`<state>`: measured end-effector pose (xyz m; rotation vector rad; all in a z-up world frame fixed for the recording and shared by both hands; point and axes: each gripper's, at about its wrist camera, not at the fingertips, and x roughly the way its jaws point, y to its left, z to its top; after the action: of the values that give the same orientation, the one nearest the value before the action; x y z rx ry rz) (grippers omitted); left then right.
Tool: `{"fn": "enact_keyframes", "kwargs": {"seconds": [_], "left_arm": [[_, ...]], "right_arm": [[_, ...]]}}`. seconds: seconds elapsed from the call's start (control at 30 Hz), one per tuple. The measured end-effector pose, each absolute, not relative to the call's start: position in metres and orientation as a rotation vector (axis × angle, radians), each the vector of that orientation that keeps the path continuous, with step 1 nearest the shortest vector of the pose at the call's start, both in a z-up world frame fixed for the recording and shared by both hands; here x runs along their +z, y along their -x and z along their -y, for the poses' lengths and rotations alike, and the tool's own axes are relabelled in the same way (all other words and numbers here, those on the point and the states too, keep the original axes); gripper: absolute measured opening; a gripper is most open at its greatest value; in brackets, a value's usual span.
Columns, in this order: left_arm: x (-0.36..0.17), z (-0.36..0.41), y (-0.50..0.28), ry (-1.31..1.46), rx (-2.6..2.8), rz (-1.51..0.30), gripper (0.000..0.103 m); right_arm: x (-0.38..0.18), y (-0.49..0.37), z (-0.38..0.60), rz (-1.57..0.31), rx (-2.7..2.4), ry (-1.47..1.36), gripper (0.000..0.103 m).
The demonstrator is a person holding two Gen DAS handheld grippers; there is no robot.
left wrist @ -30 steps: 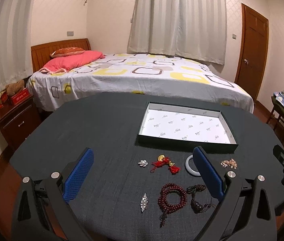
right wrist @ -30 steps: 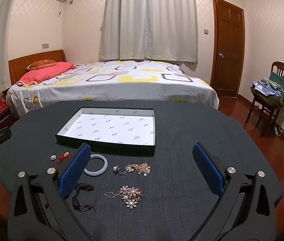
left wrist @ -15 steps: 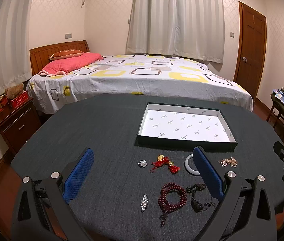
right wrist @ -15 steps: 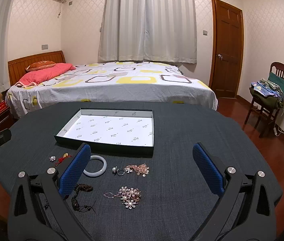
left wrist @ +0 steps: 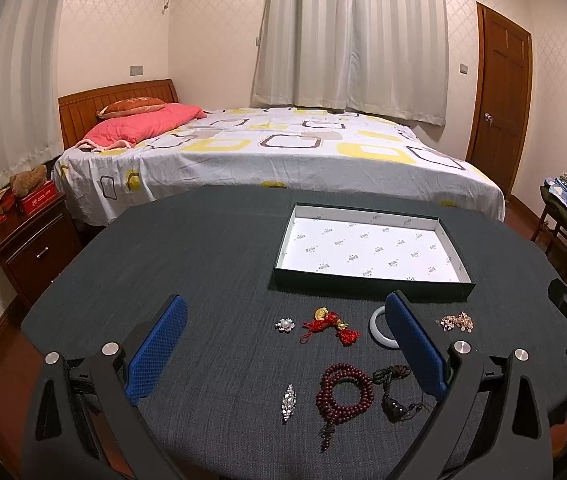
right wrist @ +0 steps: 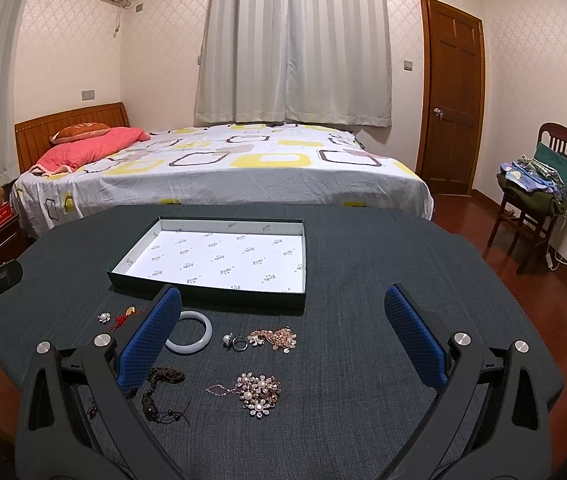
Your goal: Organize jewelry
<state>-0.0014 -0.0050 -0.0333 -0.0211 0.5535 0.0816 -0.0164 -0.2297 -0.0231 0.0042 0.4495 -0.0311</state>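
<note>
Both tools, left tool (left wrist: pixel 285 346) and right tool (right wrist: pixel 283 340), gape wide, empty.

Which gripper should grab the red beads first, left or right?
Probably left. The red beads lie between the open left gripper fingers in its view. The right gripper, also open, faces the brooch instead.

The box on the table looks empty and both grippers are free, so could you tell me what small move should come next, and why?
Probably lower the open right gripper onto the pearl brooch, the piece nearest it; the box holds nothing yet.
</note>
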Motion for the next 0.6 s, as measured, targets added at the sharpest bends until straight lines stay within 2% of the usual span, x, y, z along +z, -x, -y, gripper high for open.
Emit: {"fn": "enact_keyframes", "kwargs": {"seconds": [0.6], "left_arm": [[-0.0386, 0.0019, -0.0013, 0.020, 0.085, -0.565, 0.096]], "right_arm": [[-0.0226, 0.0165, 0.2294, -0.451, -0.032, -0.005, 0.099]]}}
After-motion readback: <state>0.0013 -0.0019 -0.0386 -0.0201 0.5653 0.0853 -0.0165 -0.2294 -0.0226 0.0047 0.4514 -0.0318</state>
